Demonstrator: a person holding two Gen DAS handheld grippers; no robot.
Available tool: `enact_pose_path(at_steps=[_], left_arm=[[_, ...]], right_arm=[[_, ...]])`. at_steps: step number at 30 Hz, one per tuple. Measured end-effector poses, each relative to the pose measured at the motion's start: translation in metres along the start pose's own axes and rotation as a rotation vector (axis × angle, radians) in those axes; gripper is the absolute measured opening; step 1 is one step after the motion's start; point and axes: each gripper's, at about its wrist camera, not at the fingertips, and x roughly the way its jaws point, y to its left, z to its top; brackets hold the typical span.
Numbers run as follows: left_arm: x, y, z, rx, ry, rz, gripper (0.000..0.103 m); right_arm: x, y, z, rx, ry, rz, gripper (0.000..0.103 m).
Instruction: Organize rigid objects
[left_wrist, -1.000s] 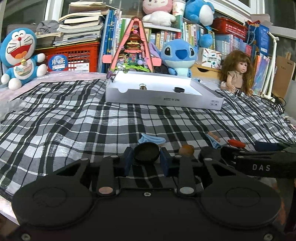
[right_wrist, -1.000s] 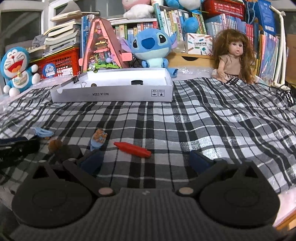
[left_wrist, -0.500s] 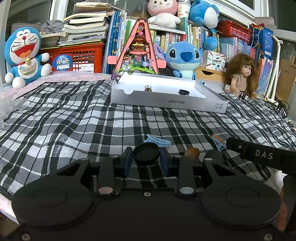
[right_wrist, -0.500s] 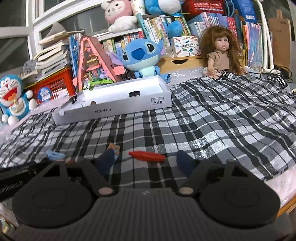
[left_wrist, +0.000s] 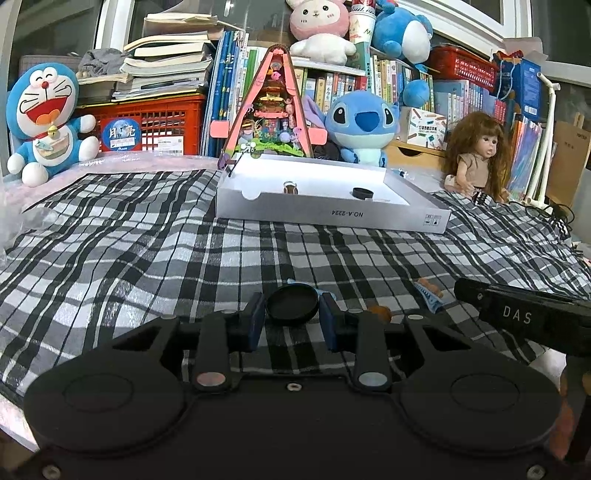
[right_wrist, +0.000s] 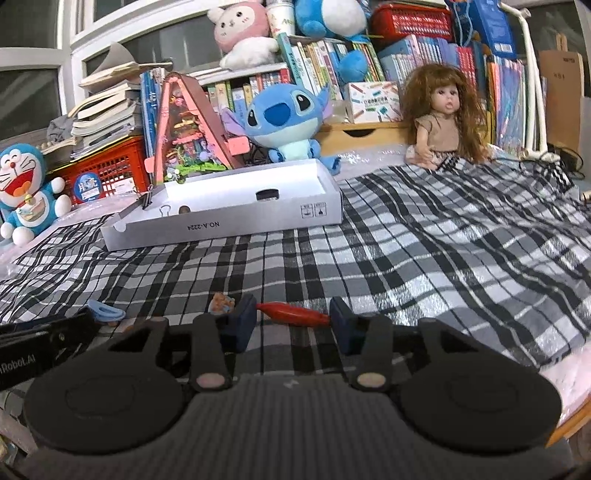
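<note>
Black cap (left_wrist: 291, 303) sits clenched in the left claw (left_wrist: 291, 319), the right claw (right_wrist: 293, 321) is closing around the red piece (right_wrist: 295, 314) on the plaid cloth (right_wrist: 424, 240), and the white box (right_wrist: 229, 218) holds few items.

Two low wrist views over the plaid cloth (left_wrist: 147, 240) (shared: white box (right_wrist: 229, 218)).

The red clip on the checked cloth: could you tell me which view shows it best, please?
The right wrist view: the red clip lies in full sight between the closing right gripper fingers. The left wrist view does not show it.
</note>
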Motion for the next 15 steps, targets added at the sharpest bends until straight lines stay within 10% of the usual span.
enact_pose_path(at_steps=[15], left_arm=[[0.012, 0.0, 0.03, 0.014, -0.02, 0.024, 0.03]], right_arm=[[0.009, -0.002, 0.022, -0.052, -0.028, 0.02, 0.049]])
